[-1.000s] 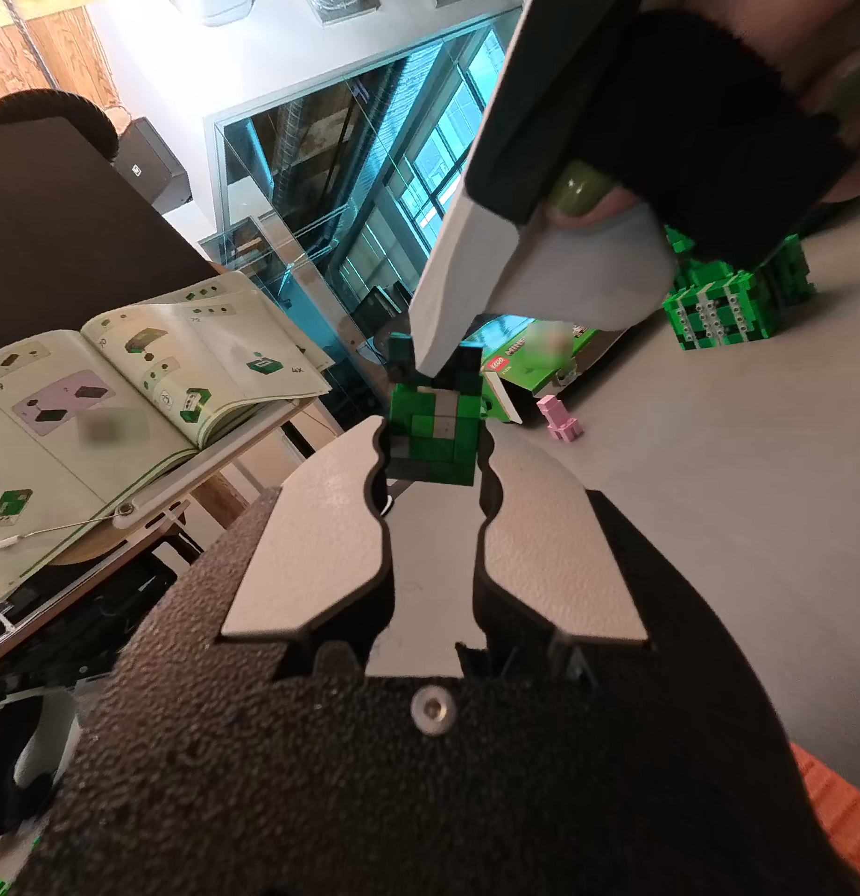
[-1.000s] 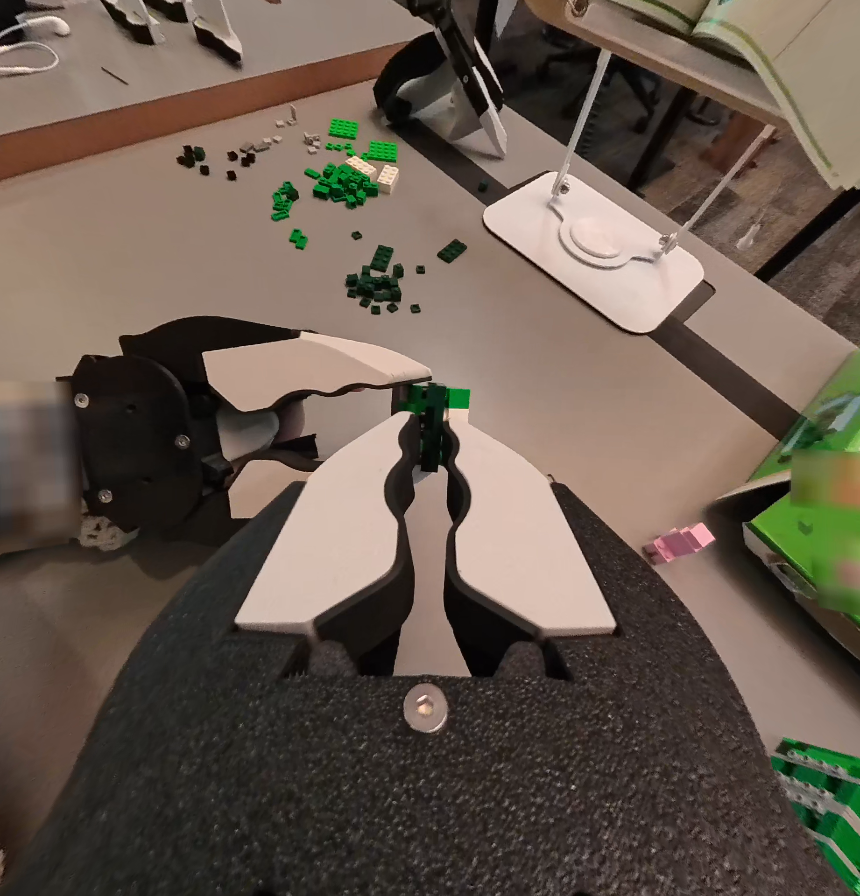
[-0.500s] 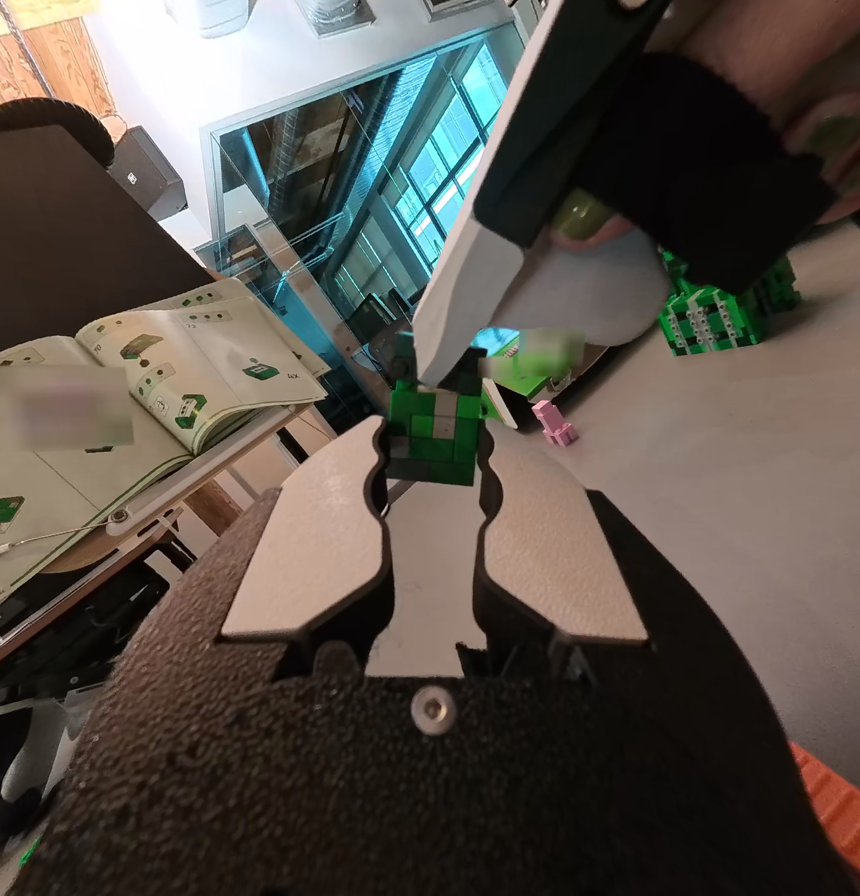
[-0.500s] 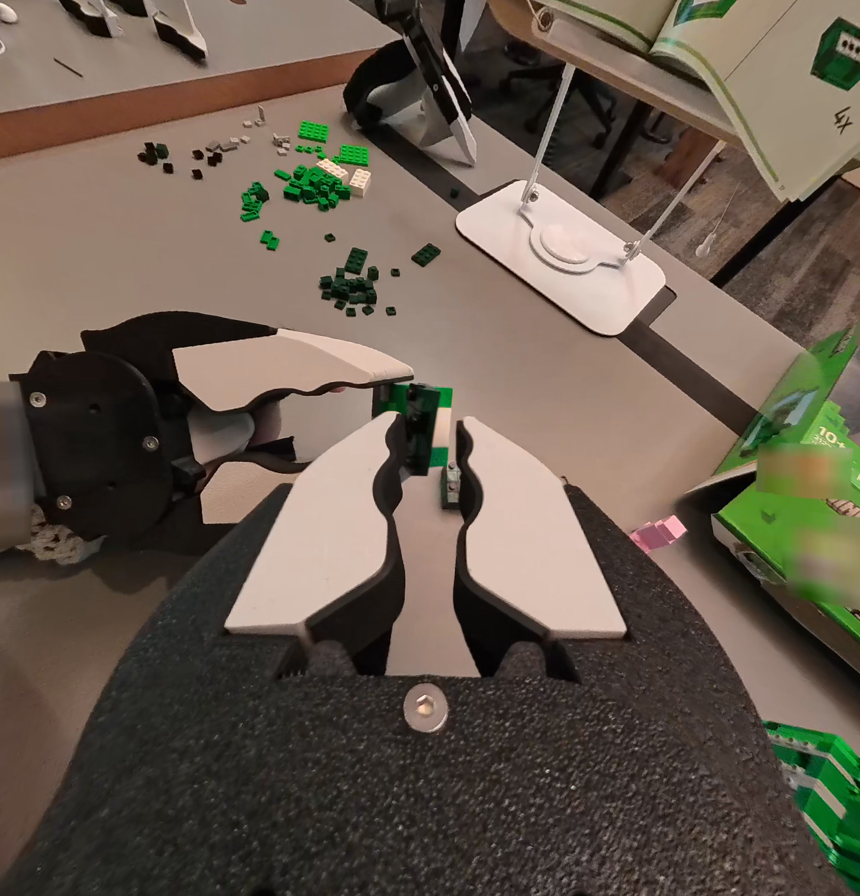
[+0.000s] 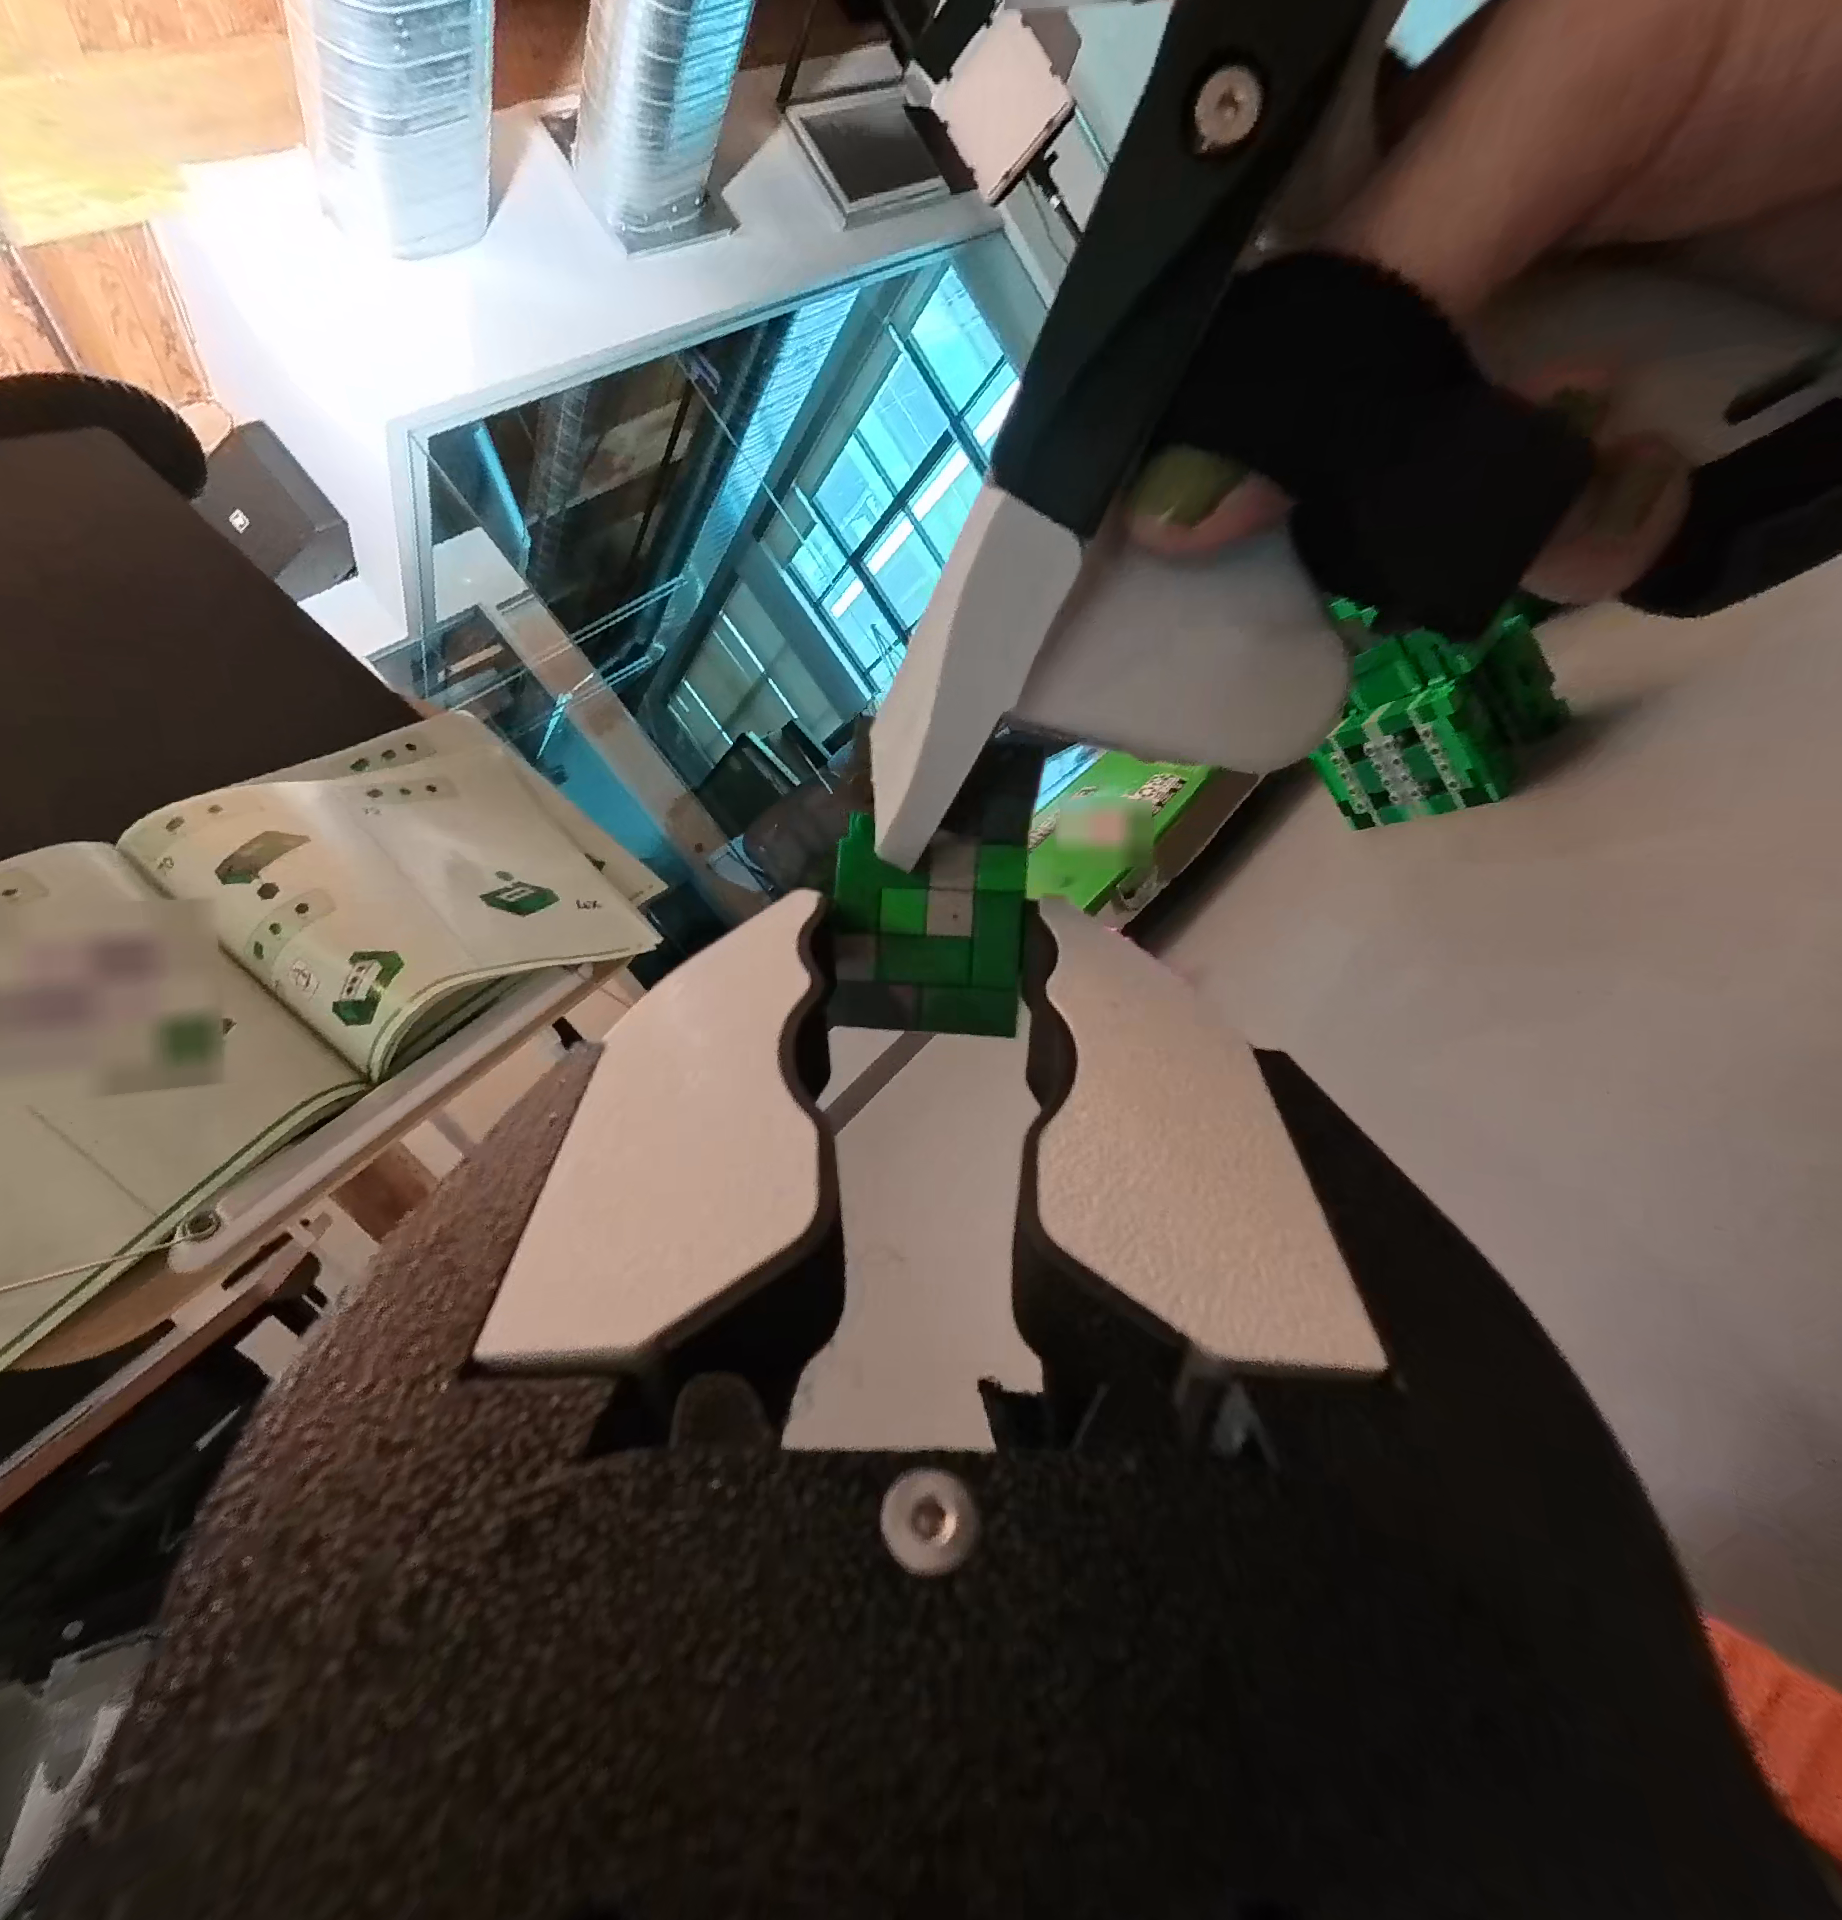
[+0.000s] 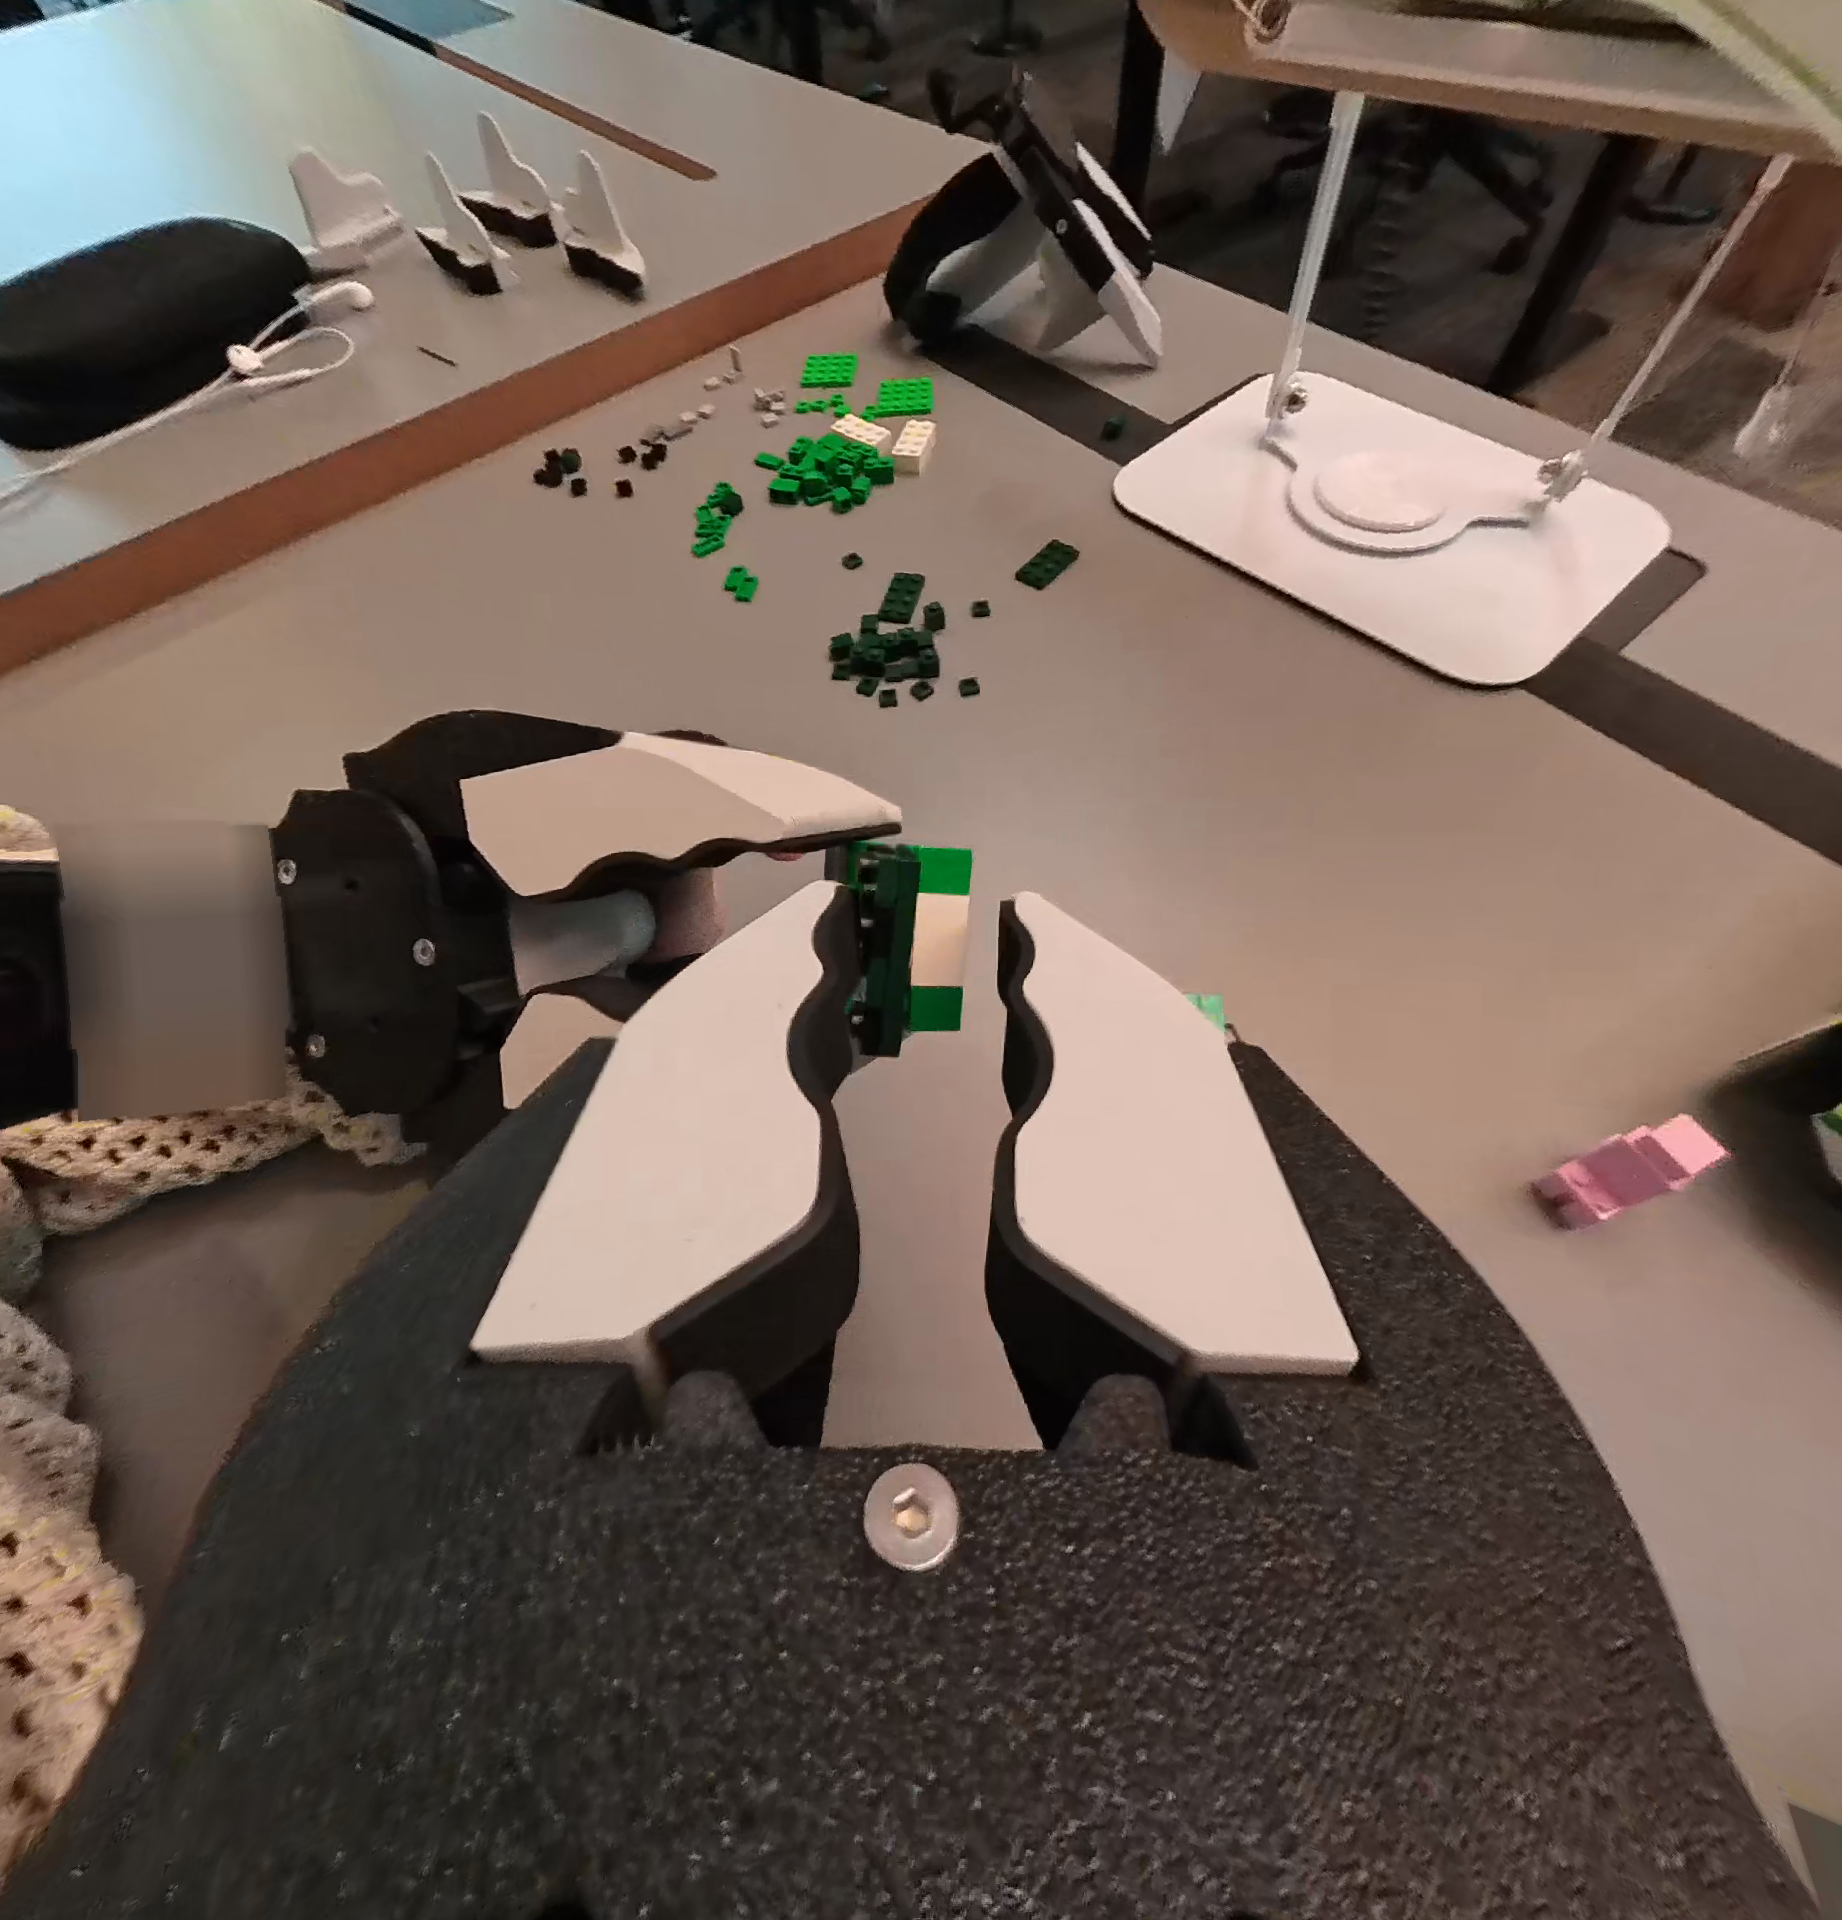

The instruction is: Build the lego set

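Green-and-grey brick block (image 5: 927, 961) sits clamped between the left gripper (image 5: 929, 966) tips (above the grey table (image 6: 1312, 831)). The right gripper (image 6: 922, 940) gapes around it; one finger seems to touch its studded side.

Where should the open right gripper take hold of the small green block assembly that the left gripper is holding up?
Probably on the green-and-white end sticking out past the left gripper, coming from the right gripper's side. The left gripper's fingers already cover two opposite flat faces of the green block assembly, so only that projecting end is free.
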### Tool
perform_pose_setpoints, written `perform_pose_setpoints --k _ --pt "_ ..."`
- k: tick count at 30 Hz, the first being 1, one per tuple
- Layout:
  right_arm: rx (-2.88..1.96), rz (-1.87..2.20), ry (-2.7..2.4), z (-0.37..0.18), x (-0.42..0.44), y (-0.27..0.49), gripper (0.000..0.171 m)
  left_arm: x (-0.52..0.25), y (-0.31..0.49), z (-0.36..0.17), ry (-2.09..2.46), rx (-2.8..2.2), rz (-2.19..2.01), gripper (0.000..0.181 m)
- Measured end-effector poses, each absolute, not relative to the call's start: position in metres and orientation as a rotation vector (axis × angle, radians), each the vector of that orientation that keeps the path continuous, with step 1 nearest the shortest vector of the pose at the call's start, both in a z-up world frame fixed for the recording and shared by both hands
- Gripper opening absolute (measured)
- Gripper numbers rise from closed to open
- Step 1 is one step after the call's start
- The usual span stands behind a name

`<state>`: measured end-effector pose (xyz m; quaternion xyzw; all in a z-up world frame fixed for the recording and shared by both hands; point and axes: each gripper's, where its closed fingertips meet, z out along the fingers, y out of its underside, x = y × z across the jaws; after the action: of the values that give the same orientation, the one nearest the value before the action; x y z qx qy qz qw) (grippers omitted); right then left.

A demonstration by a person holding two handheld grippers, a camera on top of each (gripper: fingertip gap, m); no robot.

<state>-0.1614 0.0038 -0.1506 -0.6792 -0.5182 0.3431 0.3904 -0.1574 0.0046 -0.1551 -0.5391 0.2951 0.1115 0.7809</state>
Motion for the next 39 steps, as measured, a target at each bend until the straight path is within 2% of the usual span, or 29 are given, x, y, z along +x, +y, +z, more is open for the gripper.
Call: perform_pose_setpoints --k 5,23,39 --pt "-1.742 0.948 -1.332 -0.153 -0.16 -0.002 0.02 -0.152 0.002 -0.156 0.671 -1.145 0.231 0.035" --pt "-1.748 1.019 -1.388 -0.159 -0.139 -0.018 0.022 -0.126 -0.017 -0.158 0.879 -1.003 0.243 0.034" --pt "-1.766 1.585 -0.803 -0.173 -0.142 0.006 0.019 -0.124 0.003 -0.184 0.876 -1.248 0.169 0.035"
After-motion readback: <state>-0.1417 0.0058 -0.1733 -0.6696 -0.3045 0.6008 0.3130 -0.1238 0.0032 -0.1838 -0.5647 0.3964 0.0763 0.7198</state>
